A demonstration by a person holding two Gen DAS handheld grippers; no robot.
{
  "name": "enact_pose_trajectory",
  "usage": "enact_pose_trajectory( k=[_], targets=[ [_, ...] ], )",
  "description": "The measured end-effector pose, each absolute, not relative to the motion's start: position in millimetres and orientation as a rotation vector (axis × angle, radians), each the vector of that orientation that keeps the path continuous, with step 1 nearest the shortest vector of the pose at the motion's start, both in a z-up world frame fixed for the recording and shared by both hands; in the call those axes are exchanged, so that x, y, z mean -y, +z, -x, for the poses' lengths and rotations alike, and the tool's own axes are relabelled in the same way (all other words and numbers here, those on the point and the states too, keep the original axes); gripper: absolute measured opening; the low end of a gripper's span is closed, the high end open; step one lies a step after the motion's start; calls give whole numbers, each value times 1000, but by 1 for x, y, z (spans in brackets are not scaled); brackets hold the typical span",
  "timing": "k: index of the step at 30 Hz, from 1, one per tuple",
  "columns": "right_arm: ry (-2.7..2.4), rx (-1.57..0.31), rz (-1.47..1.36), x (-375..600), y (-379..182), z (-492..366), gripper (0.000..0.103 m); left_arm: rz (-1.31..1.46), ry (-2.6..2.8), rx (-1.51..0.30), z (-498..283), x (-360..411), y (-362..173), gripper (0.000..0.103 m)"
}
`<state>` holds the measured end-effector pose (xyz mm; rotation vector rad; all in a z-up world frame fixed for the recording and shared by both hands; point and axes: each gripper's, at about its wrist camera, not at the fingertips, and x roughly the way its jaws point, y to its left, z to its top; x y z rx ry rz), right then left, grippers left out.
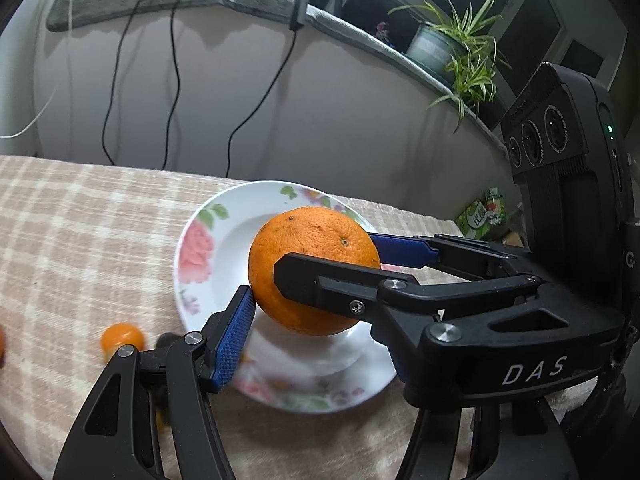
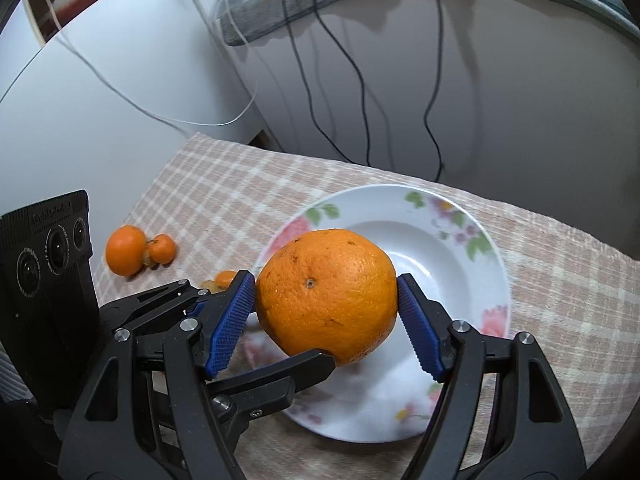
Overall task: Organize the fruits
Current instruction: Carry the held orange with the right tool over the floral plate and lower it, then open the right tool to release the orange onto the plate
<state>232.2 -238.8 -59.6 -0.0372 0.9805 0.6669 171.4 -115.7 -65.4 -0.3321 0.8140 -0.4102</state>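
Blue ribbed pads (image 2: 230,324) of my right gripper (image 2: 326,312) are the nearest thing, and its jaws are clamped on the big orange (image 2: 326,296), one pad on each side at its widest part. I hold the orange in the air over the near half of the flowered plate (image 2: 492,264). As far as I can see, it does not rest in it.

My left gripper (image 1: 320,300) comes from the other side with its jaws apart. One pad (image 1: 236,336) lies against the lower flank of the orange or just beside it; I cannot tell which. The other finger is mostly hidden behind the right gripper, so the left does not squeeze the fruit.

I judge the orange to be rather heavy for its size, firm but with a little give. The skin is pebbled and dry, so the ribbed pads should bite well. Because it is round, it can roll out if I take it off the middle. The best hold is across the widest part, as it is now. A hard squeeze would bruise it.

The plate is shallow, looks like china, and holds nothing yet. On the checked cloth of the bench (image 2: 240,184), beyond the plate's left side, lie a mandarin (image 2: 125,255) and a smaller mandarin (image 2: 162,248), touching each other. Some small orange pieces nearer the plate are partly hidden.
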Motion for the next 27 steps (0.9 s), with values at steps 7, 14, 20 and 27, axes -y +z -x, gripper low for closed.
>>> enact_pose_trajectory(
  k=[7,14,20,27],
  targets=[
    [653,-994,30,248,-69,-239,75,332,-413,-839,-178,123,-75,62],
    [647,-1012,24,248,-73,-241,75,329,-407,-856,-183,127,-80,62],
    [642,-1014,32,246,-72,-240,75,314,-401,-860,-183,130,-80,62],
    [617,-1006,35,245,-70,-237,77,285,-375,-868,-182,132,-78,65]
  ],
)
